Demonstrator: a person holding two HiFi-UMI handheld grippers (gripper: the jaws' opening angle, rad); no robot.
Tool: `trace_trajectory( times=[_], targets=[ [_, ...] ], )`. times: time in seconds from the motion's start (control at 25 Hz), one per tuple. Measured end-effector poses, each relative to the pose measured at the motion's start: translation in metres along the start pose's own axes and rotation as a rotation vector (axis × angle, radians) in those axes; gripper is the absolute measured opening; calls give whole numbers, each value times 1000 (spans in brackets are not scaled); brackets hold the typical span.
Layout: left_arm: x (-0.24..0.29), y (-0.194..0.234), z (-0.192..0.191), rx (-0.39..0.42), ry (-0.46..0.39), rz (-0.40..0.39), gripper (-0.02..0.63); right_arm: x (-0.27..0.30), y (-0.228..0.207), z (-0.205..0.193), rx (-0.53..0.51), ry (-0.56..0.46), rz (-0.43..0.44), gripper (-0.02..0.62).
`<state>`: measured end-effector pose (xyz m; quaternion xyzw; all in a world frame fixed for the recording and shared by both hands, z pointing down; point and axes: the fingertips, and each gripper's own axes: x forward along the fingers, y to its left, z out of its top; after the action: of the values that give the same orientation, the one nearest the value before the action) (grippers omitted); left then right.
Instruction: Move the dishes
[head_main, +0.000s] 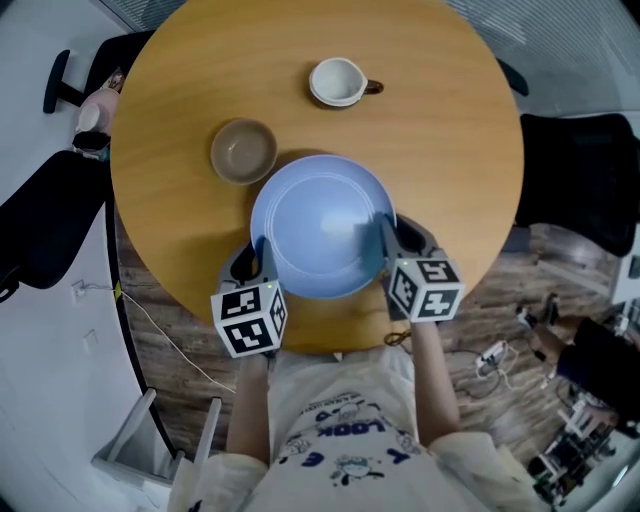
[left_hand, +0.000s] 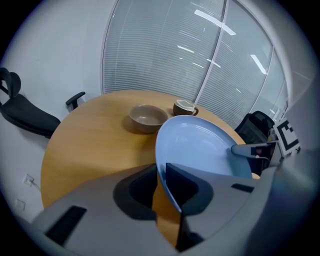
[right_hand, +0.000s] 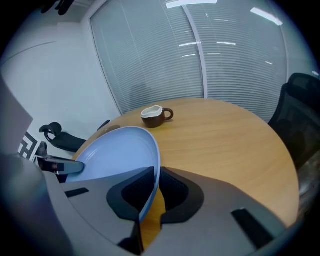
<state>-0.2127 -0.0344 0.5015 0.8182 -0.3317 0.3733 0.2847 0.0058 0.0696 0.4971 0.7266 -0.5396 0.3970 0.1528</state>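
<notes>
A large light-blue plate (head_main: 322, 225) sits near the front edge of the round wooden table (head_main: 440, 140). My left gripper (head_main: 262, 262) is shut on its left rim, my right gripper (head_main: 388, 240) on its right rim. In the left gripper view the plate (left_hand: 200, 145) runs edge-on between the jaws of the left gripper (left_hand: 161, 172). The right gripper view shows the plate (right_hand: 115, 155) pinched in the right gripper (right_hand: 152, 175). A brown bowl (head_main: 243, 150) stands just behind the plate's left side. A white-lined brown cup (head_main: 338, 82) is farther back.
Black office chairs stand at the left (head_main: 40, 230) and right (head_main: 580, 180) of the table. Cables and a power strip (head_main: 495, 352) lie on the wooden floor at the right. Window blinds (right_hand: 210, 55) close off the far side.
</notes>
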Motion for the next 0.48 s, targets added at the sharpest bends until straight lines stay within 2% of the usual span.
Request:
trace_trajectory(
  times=[0.48],
  targets=[
    [-1,-35,27,105,-15,-62,55,-30,-28,11,67,-39,-66,34]
  ],
)
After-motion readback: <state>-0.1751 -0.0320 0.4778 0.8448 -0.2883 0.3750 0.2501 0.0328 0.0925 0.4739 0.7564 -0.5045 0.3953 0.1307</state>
